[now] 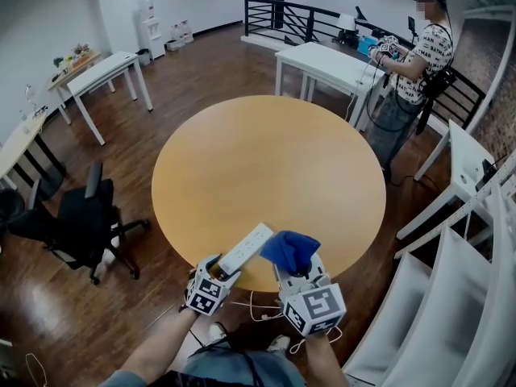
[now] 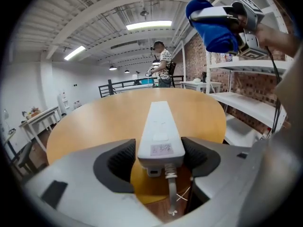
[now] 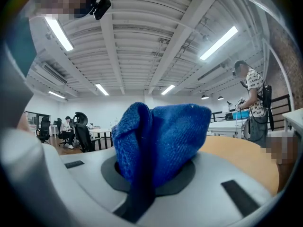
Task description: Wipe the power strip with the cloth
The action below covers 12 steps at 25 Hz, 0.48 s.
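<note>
A white power strip (image 1: 246, 248) lies at the near edge of the round wooden table (image 1: 266, 168), its cord end sticking out over the rim. My left gripper (image 1: 216, 276) stands open around that end. In the left gripper view the strip (image 2: 159, 129) runs away between the pads, with a gap at the left pad. My right gripper (image 1: 294, 268) is shut on a bunched blue cloth (image 1: 289, 248), held just right of the strip and above the table. The cloth (image 3: 161, 141) fills the right gripper view and shows high in the left gripper view (image 2: 213, 25).
The strip's white cord (image 2: 170, 193) hangs below the table edge. A person (image 1: 415, 63) stands by white tables at the back right. A black office chair (image 1: 81, 216) is on the left, and white shelves (image 1: 459, 280) are close on the right.
</note>
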Motion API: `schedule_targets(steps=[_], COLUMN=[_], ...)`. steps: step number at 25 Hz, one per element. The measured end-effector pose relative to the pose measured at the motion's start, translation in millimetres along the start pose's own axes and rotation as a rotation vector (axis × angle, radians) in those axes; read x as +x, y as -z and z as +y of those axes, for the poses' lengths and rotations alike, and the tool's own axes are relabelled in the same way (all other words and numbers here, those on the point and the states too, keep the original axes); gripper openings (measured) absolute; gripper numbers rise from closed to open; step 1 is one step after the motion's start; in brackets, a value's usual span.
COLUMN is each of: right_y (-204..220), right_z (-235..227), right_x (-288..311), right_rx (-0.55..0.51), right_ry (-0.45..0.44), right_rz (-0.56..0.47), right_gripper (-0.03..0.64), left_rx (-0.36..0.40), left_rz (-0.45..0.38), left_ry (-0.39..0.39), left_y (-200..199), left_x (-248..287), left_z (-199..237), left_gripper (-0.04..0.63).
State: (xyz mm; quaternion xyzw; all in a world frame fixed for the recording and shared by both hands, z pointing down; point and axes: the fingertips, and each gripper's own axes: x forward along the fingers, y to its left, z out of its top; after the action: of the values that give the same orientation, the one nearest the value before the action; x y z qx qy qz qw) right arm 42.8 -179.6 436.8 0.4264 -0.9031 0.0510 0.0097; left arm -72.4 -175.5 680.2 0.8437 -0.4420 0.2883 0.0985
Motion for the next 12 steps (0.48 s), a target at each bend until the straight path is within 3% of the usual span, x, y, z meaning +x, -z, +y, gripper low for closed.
schedule_targets(steps=[7, 12], right_y=[1.8, 1.9], right_z=[-3.0, -2.2], right_x=[-0.6, -1.4], right_rx=[0.007, 0.01], right_ry=[0.001, 0.002], right_rz=[0.011, 0.012], right_gripper=[0.06, 0.06], left_rx=[0.034, 0.028], left_rz=[0.064, 0.053], left_ry=[0.0, 0.013], left_y=[-3.5, -4.6], left_x=[8.6, 8.0], left_z=[-5.1, -5.1], left_gripper=[0.291, 0.287])
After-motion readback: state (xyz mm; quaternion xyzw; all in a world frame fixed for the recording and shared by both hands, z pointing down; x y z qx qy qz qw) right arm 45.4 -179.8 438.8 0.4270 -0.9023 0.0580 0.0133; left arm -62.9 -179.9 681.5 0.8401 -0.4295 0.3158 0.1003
